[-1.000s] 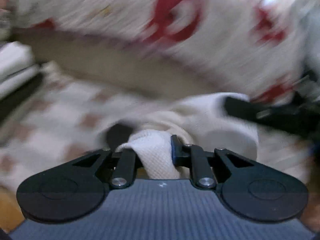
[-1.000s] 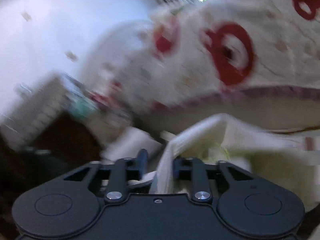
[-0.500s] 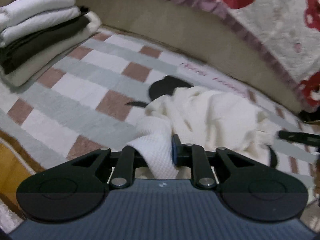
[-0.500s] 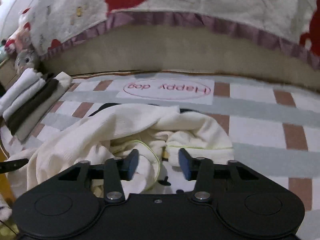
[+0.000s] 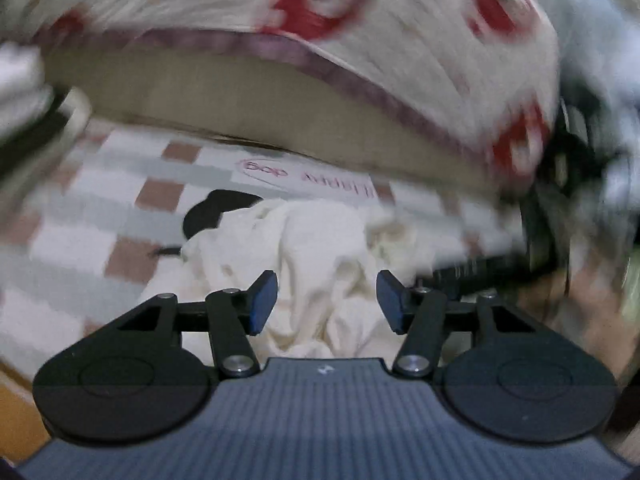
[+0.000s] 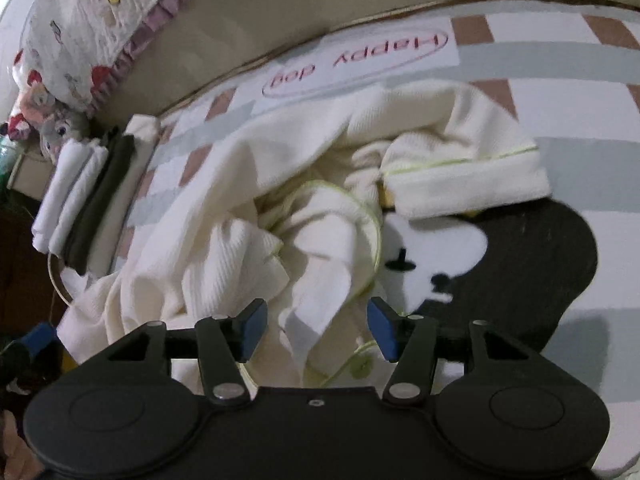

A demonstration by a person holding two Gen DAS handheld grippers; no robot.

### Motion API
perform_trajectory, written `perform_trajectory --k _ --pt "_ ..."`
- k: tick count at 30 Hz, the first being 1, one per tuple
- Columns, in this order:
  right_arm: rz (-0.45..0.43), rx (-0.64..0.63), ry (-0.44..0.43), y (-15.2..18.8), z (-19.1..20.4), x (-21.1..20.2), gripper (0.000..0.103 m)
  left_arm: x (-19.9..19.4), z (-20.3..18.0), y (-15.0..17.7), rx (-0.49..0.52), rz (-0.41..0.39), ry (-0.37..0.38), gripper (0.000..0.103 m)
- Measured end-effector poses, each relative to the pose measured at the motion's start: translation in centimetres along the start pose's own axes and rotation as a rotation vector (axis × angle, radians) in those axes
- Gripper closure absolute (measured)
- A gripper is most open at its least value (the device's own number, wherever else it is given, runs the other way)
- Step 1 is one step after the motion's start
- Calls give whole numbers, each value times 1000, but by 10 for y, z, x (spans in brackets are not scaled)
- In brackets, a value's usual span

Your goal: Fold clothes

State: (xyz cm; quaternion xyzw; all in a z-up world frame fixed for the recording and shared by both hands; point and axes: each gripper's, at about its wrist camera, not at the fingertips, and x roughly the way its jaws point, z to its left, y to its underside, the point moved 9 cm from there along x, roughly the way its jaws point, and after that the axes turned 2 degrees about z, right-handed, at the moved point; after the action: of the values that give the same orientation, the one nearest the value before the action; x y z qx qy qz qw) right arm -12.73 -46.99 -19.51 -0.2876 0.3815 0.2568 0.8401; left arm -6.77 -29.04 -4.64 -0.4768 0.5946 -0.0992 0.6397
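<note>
Lying crumpled on checked rug [image 6: 560,92]: cream garment [image 6: 280,208], partly covering black dog figure [image 6: 532,256] on rug.

Hovering just short of heap, left claw [image 5: 326,300] released, jaws spread wide, gripping nothing; cloth showing in gap beyond the pads.

Hanging over near edge of garment, right claw [image 6: 316,330] likewise released, empty.

Sitting at rug's far left corner: folded stack [image 6: 84,196], well apart from heap.

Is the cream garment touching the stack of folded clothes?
Apart. The right wrist view shows rug between the garment and the stack.
</note>
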Motion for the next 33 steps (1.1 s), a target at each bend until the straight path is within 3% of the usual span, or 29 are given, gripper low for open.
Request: perform_trajectory --k 3,7,9,10,12,13,17,18,21,23,25,28,29,30,31,33 --pt "6 15 -9 1 -2 2 41 33 -35 19 238 73 -57 35" --pt "10 38 -25 0 -4 3 41 85 -38 31 302 159 -157 35" --pt "11 50 -32 0 -6 3 40 108 -20 31 296 212 -239 55" --pt "12 56 -36 0 -7 4 40 114 -11 29 286 230 -267 83" --pt "14 68 -44 0 -8 4 40 112 9 14 204 223 -254 91" --pt "15 74 -48 0 -9 4 40 106 22 4 184 196 -291 94" --pt "11 82 -62 -1 -8 4 40 55 81 -46 205 -10 -577 95" --pt "10 75 -68 -2 -7 3 40 45 96 -52 183 -37 -607 95" --pt "8 41 -78 -4 1 4 40 22 140 -63 111 -103 -660 95" --pt "2 19 -62 -3 4 6 40 13 153 -67 145 -181 -664 95" --pt "-6 3 -39 -1 5 8 40 11 160 -69 199 -209 -696 95" --pt "-38 -15 2 1 3 13 40 6 182 -71 79 -261 -640 95" --pt "-62 -28 20 -1 3 15 45 8 193 -64 15 -271 -625 95" --pt "-86 -41 37 -2 3 16 85 12 205 -55 -46 -276 -619 95" --pt "-111 -54 54 -3 2 18 94 18 215 -44 -95 -265 -614 95" --pt "-159 -80 89 -5 2 20 95 36 243 -24 -192 -191 -631 95"
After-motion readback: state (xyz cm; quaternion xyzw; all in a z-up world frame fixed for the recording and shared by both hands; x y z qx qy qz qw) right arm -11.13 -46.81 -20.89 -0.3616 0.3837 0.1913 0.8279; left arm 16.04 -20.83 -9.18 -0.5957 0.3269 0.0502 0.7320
